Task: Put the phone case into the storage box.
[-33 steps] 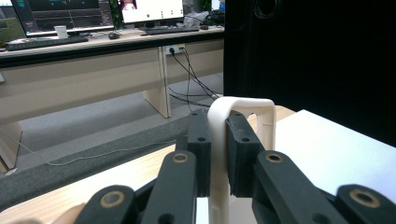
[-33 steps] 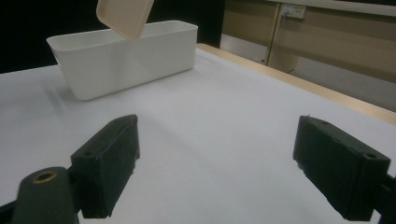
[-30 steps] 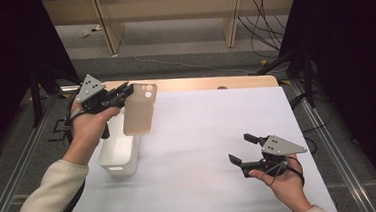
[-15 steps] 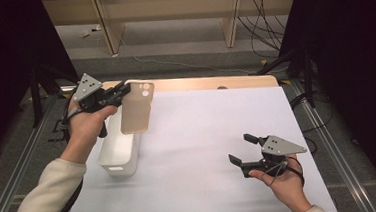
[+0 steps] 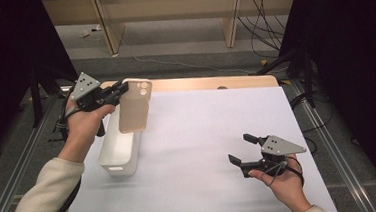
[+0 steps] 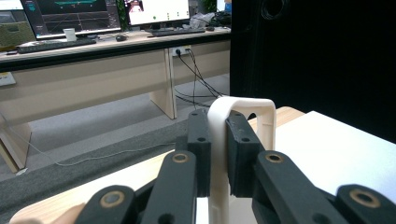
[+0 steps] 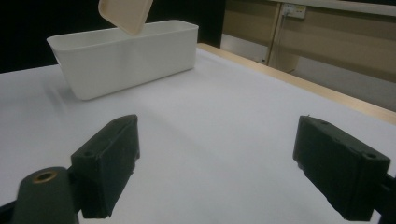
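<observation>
The counter (image 5: 214, 149) wears a smooth white sheet. On it sits a white plastic bin (image 5: 120, 152), rigid and thin-walled. Above the bin hangs a beige phone case (image 5: 134, 107), probably light, flexible and slightly slick, pinched at its upper edge by the left tool (image 5: 120, 90). The right tool (image 5: 244, 148) rests agape, empty.

Open sheet at centre and right, one bin and a hanging case at left

The white table cover (image 5: 204, 150) lies bare across the centre and upper right of the high view, giving free passage there. At left of the frame the white bin (image 5: 120, 150) stands as the one obstacle on the surface, and the beige phone case (image 5: 135, 107) hangs over its far end, clamped in the left gripper (image 5: 120, 90), partly blocking the way in from above. The right gripper (image 5: 243, 148), jaws wide, occupies the lower right, well apart from the bin.
</observation>
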